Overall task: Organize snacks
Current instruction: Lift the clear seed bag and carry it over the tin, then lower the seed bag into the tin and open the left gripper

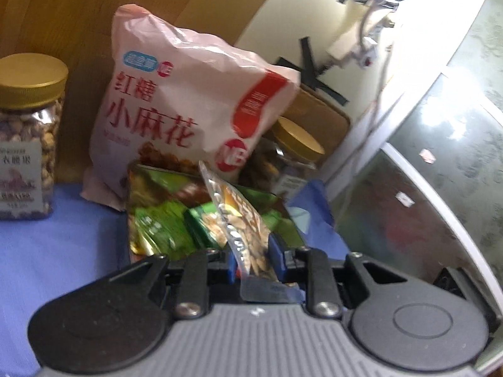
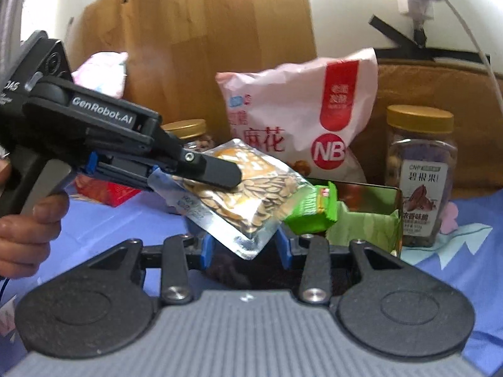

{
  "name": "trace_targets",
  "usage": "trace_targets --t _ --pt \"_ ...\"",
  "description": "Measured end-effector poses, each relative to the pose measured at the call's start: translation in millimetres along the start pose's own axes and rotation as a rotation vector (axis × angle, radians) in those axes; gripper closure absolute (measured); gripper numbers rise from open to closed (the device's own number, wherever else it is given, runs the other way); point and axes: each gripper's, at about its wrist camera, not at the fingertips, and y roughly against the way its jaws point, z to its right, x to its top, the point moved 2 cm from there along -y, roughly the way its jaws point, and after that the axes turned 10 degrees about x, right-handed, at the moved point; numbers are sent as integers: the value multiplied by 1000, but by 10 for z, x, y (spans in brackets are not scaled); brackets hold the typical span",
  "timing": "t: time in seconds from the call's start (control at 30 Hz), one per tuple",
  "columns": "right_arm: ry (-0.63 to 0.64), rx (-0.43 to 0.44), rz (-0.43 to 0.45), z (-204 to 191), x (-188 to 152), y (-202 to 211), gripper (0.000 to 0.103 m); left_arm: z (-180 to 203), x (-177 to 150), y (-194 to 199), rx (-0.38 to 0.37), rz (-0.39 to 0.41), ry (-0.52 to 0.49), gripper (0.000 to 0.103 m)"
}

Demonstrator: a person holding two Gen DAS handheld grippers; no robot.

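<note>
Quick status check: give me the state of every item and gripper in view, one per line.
Left gripper: shut on the seed packet.
Seed packet: sealed, held above the tin.
Right gripper: open, holding nothing.
Tin: open, green packets inside.
Pink bag: upright, sealed.
Pecan jar: upright, lid on.
Nut jar: upright, lid on.
</note>
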Motion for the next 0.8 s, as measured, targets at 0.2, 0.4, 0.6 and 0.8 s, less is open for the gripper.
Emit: trace_targets --t 0.2,0.4,0.6,0.8 --pt "-8 -68 67 128 16 -22 59 -91 47 -183 184 39 -32 50" --pt "-21 -116 83 148 -45 26 59 21 -37 -159 276 81 -131 48" --pt "-46 -117 117 32 -122 233 58 191 -195 136 246 113 -150 48" --pt "-114 -122 128 -120 -349 458 55 417 -588 376 277 131 -243 44"
